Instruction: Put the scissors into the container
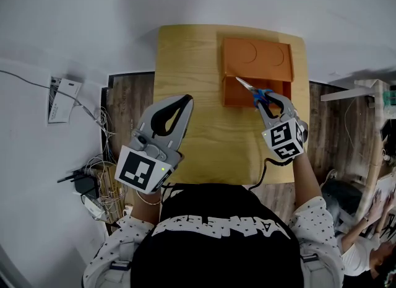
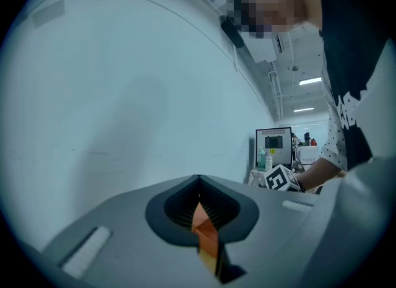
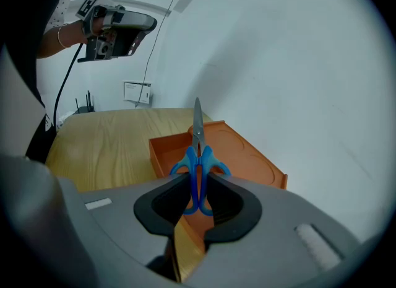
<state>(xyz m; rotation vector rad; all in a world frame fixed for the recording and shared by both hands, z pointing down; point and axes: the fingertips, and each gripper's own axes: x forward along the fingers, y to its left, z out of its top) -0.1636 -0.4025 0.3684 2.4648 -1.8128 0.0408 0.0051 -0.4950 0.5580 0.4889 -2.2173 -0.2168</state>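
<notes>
Blue-handled scissors (image 1: 258, 95) are clamped by their handles in my right gripper (image 1: 267, 99), which is shut on them. Their blades point up and left, over the open near compartment of the orange container (image 1: 257, 57) at the table's far end. In the right gripper view the scissors (image 3: 198, 147) stand upright between the jaws, above the container (image 3: 247, 157). My left gripper (image 1: 185, 100) is held up over the table's left side, shut with nothing in it. The left gripper view shows only its closed gripper (image 2: 198, 179) against a white wall.
The wooden table (image 1: 192, 132) stands against a white wall. Cables and a power strip (image 1: 93, 197) lie on the floor at the left. At the lower right a person (image 1: 371, 243) sits beside a white frame. A monitor (image 2: 274, 147) shows in the left gripper view.
</notes>
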